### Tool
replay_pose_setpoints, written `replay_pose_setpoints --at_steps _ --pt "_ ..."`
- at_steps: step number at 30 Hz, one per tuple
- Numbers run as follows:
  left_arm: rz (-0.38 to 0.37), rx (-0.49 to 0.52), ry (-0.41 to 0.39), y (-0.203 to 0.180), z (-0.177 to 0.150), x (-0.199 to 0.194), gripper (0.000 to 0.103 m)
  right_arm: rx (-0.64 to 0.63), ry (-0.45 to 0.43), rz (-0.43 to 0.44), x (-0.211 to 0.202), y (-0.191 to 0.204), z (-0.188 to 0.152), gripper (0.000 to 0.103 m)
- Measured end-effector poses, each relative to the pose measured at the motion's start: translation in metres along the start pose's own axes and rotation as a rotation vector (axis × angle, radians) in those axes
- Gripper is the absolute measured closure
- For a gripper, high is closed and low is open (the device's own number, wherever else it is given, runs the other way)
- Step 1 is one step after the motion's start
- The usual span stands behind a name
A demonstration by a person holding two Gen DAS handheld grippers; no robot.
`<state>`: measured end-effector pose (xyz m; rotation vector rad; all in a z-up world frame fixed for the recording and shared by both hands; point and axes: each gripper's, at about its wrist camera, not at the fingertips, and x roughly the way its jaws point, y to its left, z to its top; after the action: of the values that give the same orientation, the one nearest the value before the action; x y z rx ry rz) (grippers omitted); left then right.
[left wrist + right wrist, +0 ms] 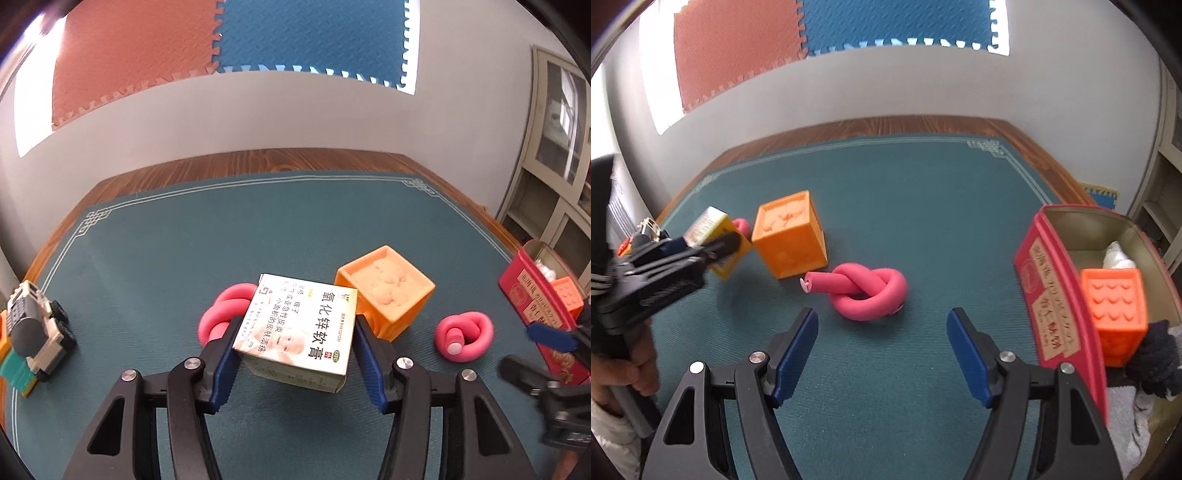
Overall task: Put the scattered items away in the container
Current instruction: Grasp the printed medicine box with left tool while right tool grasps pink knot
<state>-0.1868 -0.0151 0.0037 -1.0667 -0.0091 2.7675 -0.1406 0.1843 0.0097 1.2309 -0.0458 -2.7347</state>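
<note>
The small medicine box (295,328) is pinched between the left gripper (295,354) jaws, near the middle of the counter. It should be lifted straight and carried right to the red tin (1060,295). The right gripper (882,354) jaws are spread, nothing between them.

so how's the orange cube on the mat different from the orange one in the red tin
The orange cube on the mat stands out loose beside the medicine box; the orange cube in the red tin is already put away. The mat cube's top has a raised lumpy relief; the tin cube's facing side shows rows of small notches. The mat cube looks paler orange, the tin cube redder. Both are soft-looking toy blocks.
</note>
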Motion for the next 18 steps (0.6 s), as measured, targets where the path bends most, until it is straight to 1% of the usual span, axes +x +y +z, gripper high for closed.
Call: replay_pose_setpoints --at_steps 5,11,15,16,17,18 --pt "-0.020 -0.027 -0.003 0.008 0.001 -0.006 0.044 0.010 0.040 0.008 0.018 0.003 0.006 0.027" --pt "-0.043 -0.025 0.003 0.006 -0.002 -0.012 0.044 0.042 0.087 0.028 0.044 0.002 0.012 0.027" --pt "-0.048 -0.029 0.006 0.007 -0.001 -0.012 0.044 0.031 0.070 0.017 0.048 0.004 0.013 0.027" --pt "-0.048 -0.030 0.009 0.007 -0.001 -0.011 0.044 0.022 0.066 0.015 0.048 0.006 0.013 0.033" --pt "-0.048 -0.029 0.013 0.007 -0.001 -0.009 0.044 0.011 0.063 0.015 0.048 0.008 0.012 0.042" --pt "-0.048 -0.028 0.018 0.007 -0.001 -0.006 0.044 0.000 0.059 0.014 0.047 0.010 0.011 0.044"
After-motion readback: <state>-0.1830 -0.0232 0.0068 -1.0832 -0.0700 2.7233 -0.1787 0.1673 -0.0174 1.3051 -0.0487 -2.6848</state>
